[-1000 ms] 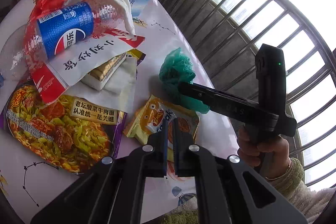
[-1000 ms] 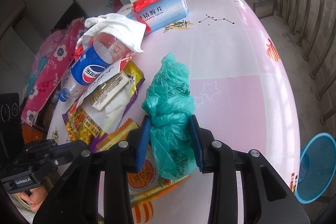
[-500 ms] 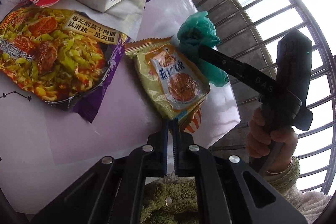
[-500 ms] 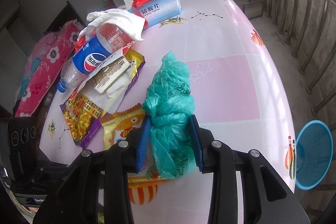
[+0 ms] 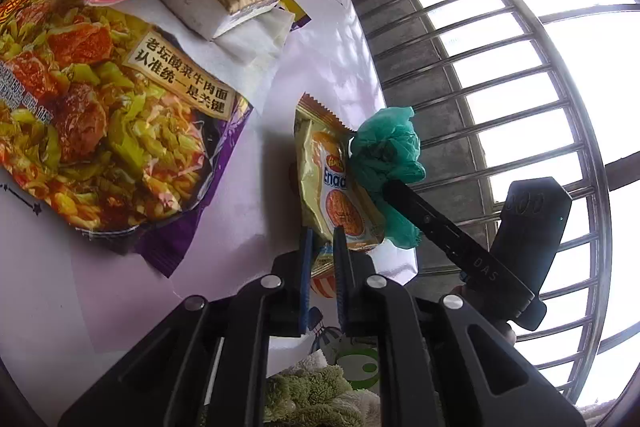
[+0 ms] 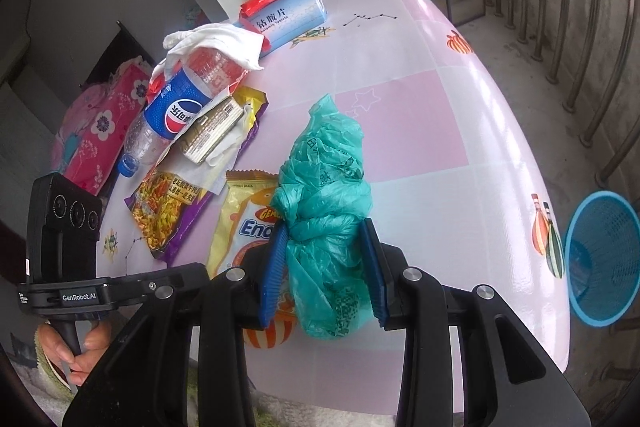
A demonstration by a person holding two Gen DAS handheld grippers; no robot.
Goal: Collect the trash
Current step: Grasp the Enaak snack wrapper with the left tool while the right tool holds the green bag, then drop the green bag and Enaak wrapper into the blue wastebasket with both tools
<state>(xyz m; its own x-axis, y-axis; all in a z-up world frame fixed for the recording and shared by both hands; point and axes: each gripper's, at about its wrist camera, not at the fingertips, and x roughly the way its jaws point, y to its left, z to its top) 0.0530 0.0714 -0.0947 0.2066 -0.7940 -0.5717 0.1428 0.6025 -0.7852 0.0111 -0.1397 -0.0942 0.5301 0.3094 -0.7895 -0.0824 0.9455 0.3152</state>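
Clearly little is collected: on the pink table (image 6: 420, 115) lie the noodle packet (image 5: 100, 115), Pepsi bottle (image 6: 176, 107) and snack wrapper (image 5: 332, 187). The right gripper (image 6: 326, 267) pinches the green bag (image 6: 328, 195), its long axis along the fingers, pointing away. The left gripper (image 5: 320, 259), nearly closed, straddles the wrapper's edge.

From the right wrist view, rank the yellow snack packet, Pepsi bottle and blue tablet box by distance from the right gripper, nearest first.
1. Yellow snack packet, just left of the right gripper.
2. Pepsi bottle, farther left, in the pile.
3. Blue tablet box, far end of the table.
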